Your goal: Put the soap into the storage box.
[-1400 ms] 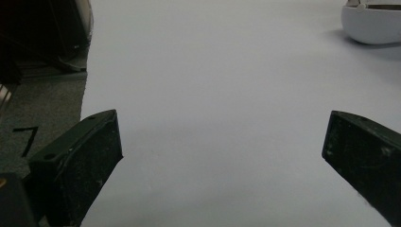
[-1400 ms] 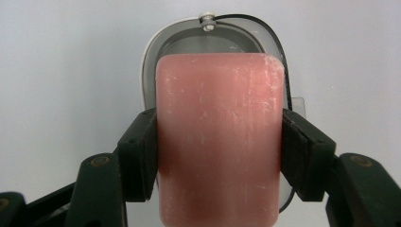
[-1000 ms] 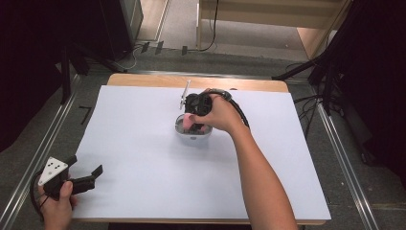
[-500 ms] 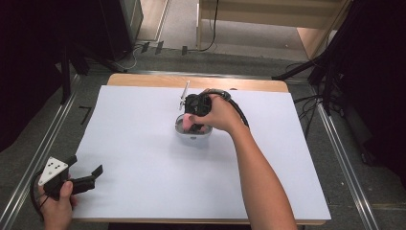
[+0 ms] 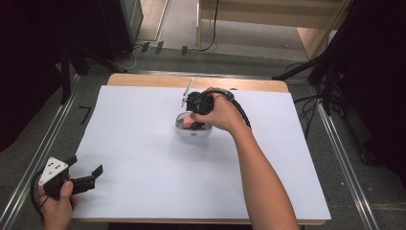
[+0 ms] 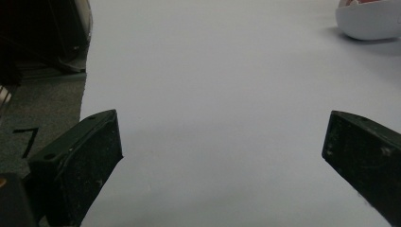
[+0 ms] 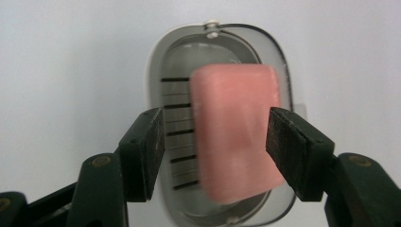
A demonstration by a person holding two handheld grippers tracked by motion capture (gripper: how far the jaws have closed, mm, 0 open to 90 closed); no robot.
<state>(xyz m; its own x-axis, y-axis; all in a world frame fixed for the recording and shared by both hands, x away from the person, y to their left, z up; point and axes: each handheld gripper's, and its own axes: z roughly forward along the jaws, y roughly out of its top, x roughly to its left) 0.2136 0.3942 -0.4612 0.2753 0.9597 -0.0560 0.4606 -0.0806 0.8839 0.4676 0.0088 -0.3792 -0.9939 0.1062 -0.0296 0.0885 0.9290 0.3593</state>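
High view. A table covered by a white sheet [image 5: 143, 158] carries a white oval soap dish [image 5: 193, 132] near its middle, toward the far side. A pink soap bar [image 5: 184, 123] shows inside the dish at its left part. The right hand [image 5: 222, 112] holds the right gripper [image 5: 198, 117] directly above the dish, pointing down into it; the hand hides the jaws here, so their spacing cannot be read from this view. A thin metal rod [image 5: 186, 91] rises at a tilt just behind the gripper. At the near left corner the left hand [image 5: 57, 201] holds the left gripper [image 5: 93, 175] low over the sheet edge, well apart from the dish, with its grey three-cornered plate [image 5: 52, 168] on top and its jaws spread.

Left gripper view. The left gripper [image 6: 222, 151] has both black jaws set wide apart with bare white sheet [image 6: 213, 85] between them. The soap dish [image 6: 369, 23] lies far off at the upper right, with a trace of pink above its rim.

Right gripper view. The right gripper [image 7: 216, 142] looks straight down into the soap dish [image 7: 156, 71], whose floor bears dark drain slots [image 7: 177, 106]. The pink soap bar [image 7: 236, 130] lies between the jaws; the right jaw is at its edge, while a gap separates the left jaw from it. The jaws are spread, not pinching the bar.
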